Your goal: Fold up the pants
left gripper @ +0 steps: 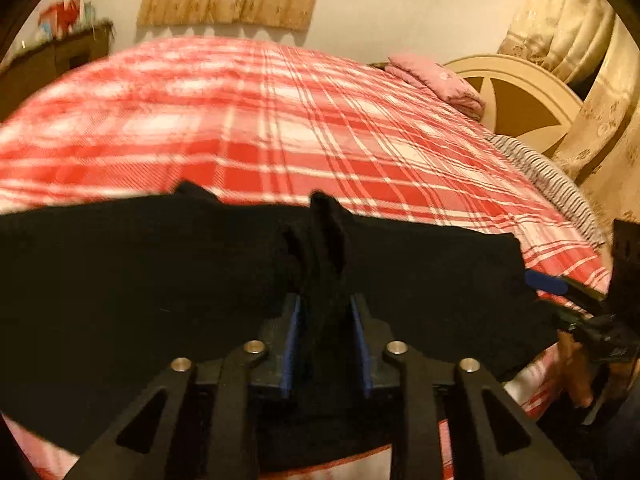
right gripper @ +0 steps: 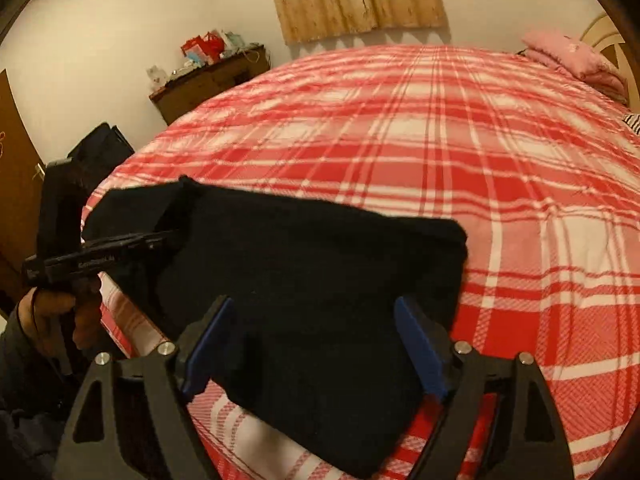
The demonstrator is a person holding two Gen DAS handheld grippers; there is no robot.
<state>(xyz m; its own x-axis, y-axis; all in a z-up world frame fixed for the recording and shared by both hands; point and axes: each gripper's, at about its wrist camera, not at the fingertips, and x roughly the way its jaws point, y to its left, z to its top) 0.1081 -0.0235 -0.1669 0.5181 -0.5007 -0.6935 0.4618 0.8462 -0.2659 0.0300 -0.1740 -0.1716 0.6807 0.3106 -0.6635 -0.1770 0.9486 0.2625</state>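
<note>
Nearest in the left wrist view, the left claw [left gripper: 326,308] stands narrow, a bunched ridge of the black knit pants [left gripper: 140,280] rising between its blue pads [left gripper: 291,336]. The fabric fills the gap, but whether the pads press it or merely flank it is not clear. A pinch here, at the near edge, would serve to lift that edge and carry it over for a fold.

In the right wrist view, the right claw [right gripper: 312,336] stands wide, its blue pads [right gripper: 416,344] well apart with dark cloth lying flat between them and untouched. It looks placed to take hold of the same near edge further along, so both ends could rise together. The hand [right gripper: 60,308] gripping the left tool shows at that view's left border.

The pants lie across the near edge of the bed with the red and white plaid cover [right gripper: 440,152], spread in a broad dark band, already compact enough to suggest a partial fold; one edge hangs toward the bedside.

Beyond, the plaid surface is bare, so nothing blocks a fold carried forward. Far off sit a pink pillow [right gripper: 572,60] by the cream headboard [left gripper: 520,92], a striped cloth [left gripper: 540,168] at the bed's side, a dark wooden dresser [right gripper: 208,84] with clutter, and beige patterned curtains [right gripper: 356,0].
</note>
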